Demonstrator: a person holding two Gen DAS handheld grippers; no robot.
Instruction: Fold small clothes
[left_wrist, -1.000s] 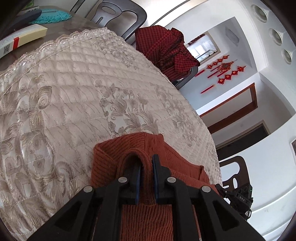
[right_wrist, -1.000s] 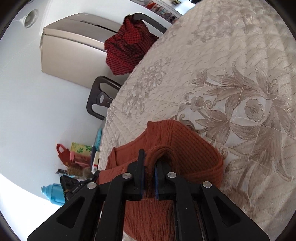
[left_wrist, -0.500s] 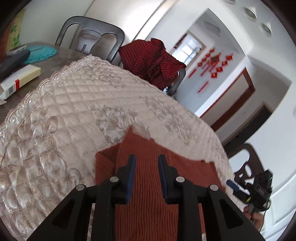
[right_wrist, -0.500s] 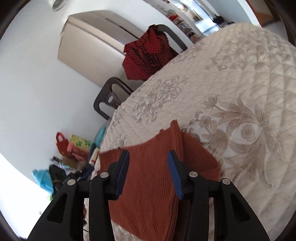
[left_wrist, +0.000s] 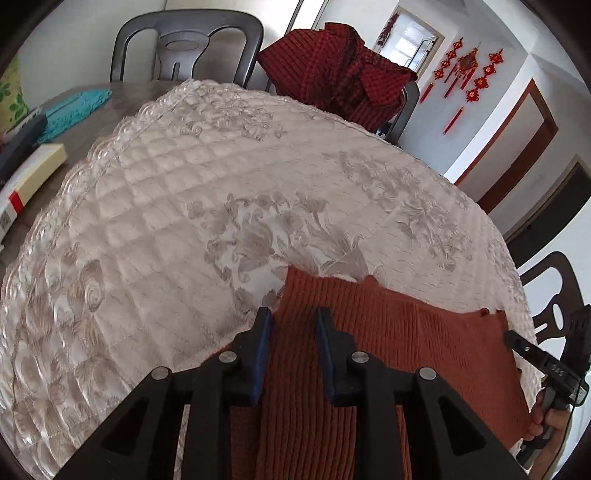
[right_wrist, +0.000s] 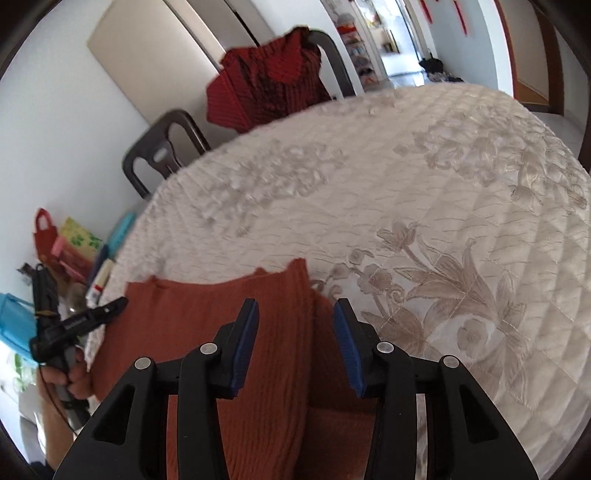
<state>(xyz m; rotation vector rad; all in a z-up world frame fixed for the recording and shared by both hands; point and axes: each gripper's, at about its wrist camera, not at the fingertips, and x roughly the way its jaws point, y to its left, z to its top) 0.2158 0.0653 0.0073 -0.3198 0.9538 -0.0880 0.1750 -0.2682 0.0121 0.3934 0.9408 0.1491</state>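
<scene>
Your left gripper (left_wrist: 291, 332) hangs over the rust knit garment (left_wrist: 388, 369), jaws parted with nothing between them. Your right gripper (right_wrist: 295, 325) does the same, jaws spread wider and empty. The garment lies folded flat on the quilted cloth (left_wrist: 184, 206) covering the surface, at its near edge.

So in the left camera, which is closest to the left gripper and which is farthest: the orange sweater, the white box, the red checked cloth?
1. orange sweater, under the left gripper.
2. white box, far left.
3. red checked cloth, draped on a chair across the table.
</scene>
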